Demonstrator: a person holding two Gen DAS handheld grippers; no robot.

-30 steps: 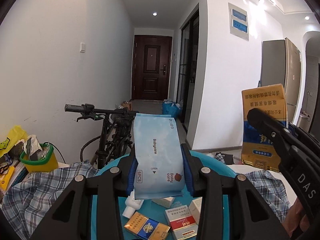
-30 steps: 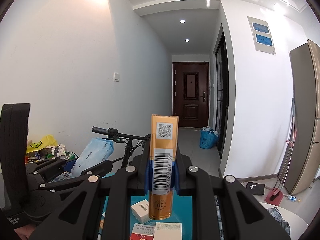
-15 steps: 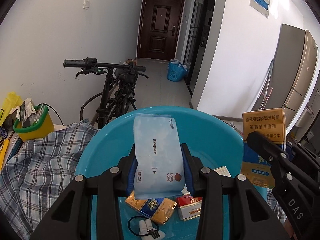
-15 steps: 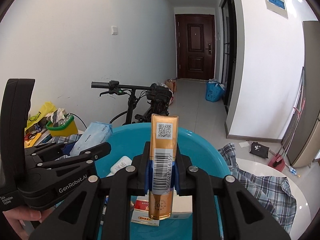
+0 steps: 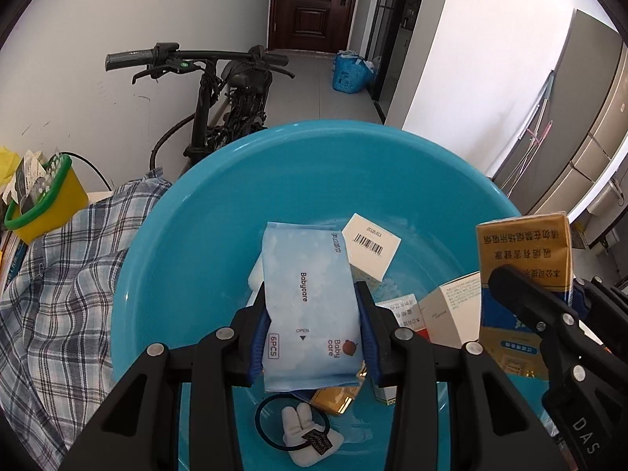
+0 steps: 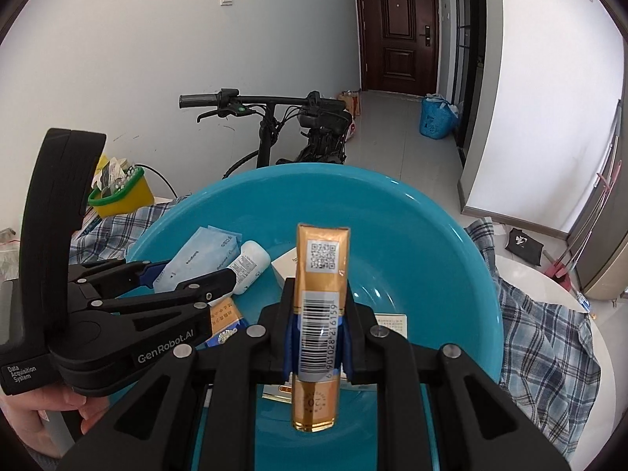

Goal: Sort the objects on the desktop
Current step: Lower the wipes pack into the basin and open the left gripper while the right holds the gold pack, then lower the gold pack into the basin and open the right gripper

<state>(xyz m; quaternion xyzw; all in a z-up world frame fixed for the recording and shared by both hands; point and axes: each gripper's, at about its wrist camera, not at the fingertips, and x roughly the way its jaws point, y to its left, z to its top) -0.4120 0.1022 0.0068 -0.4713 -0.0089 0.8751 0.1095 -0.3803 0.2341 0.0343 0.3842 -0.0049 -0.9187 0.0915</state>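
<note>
Blue pads line the fingers (image 5: 259, 337) of our left gripper (image 5: 312, 337), which pinch a soft, pale blue wipes pack (image 5: 308, 306) by its long edges; its lower end hides part of what lies under it. We hold it over the middle of a round, glossy blue basin (image 5: 188, 243). Our right gripper (image 6: 317, 343) clamps a stiff gold carton (image 6: 318, 314) upright by its narrow barcoded sides, over the basin's near edge; in the left view only the carton's broad printed face (image 5: 524, 274) shows, cut off below by the gripper. Inside the basin we count one white barcoded box (image 5: 371, 245), one tan-and-white box (image 5: 451, 310), one white bottle (image 6: 249, 265), one hair tie with a plush charm (image 5: 310, 431), and gold packets too covered to count. Checked cloth (image 5: 59, 294) lies around the basin's left edge, and one yellow tub (image 5: 43, 208) stands beyond it.
</note>
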